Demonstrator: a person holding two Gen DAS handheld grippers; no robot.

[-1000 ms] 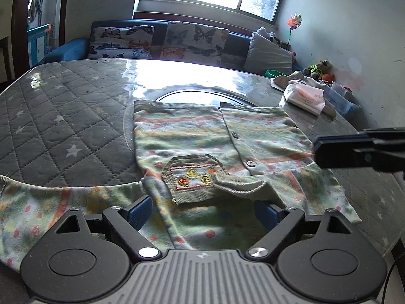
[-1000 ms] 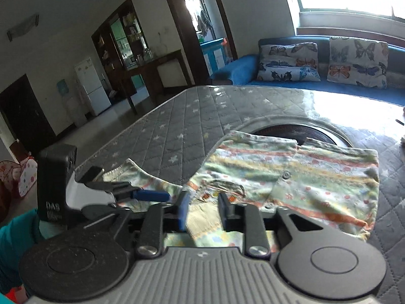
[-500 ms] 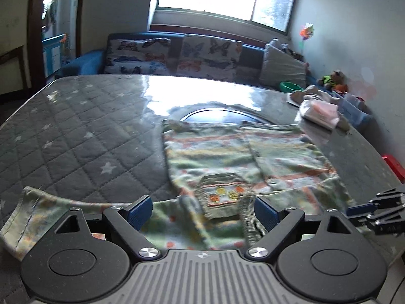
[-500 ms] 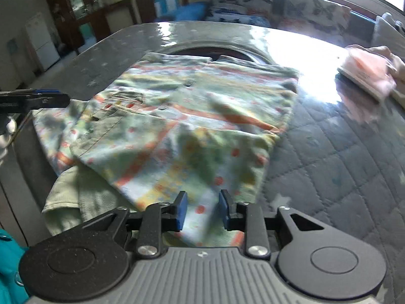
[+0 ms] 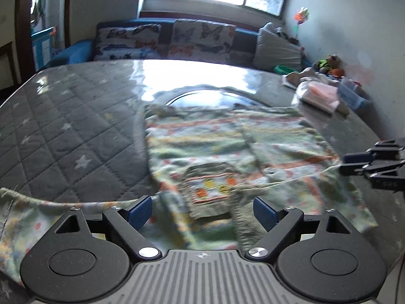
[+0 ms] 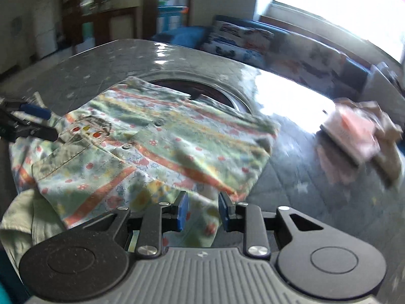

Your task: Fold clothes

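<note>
A small button-front garment point(image 5: 215, 139) with green, yellow and orange stripes lies spread on the quilted grey table cover point(image 5: 63, 131), pocket point(image 5: 210, 185) facing up. One sleeve point(image 5: 30, 217) stretches out to the left, and a ribbed cuff point(image 5: 240, 215) lies folded over the front. My left gripper point(image 5: 202, 212) hovers wide open above the pocket and near hem. My right gripper point(image 6: 203, 211) stands over the garment's point(image 6: 177, 136) right lower edge. Its jaws are narrow, cloth shows in the gap, and no pad presses on it. Each gripper shows in the other's view: right gripper point(image 5: 346, 163), left gripper point(image 6: 48, 121).
A round glass turntable point(image 5: 207, 98) sits under the garment's far edge. A pink wrapped package point(image 5: 319, 96) and other cloth lie at the table's far right. A blue sofa with butterfly cushions point(image 5: 164, 40) stands behind the table. The table cover point(image 6: 316, 202) lies bare right of the garment.
My right gripper swung from the garment's left side to its right lower edge and sank toward the cloth. In the left wrist view it moved to the right margin. The garment lies as before.
</note>
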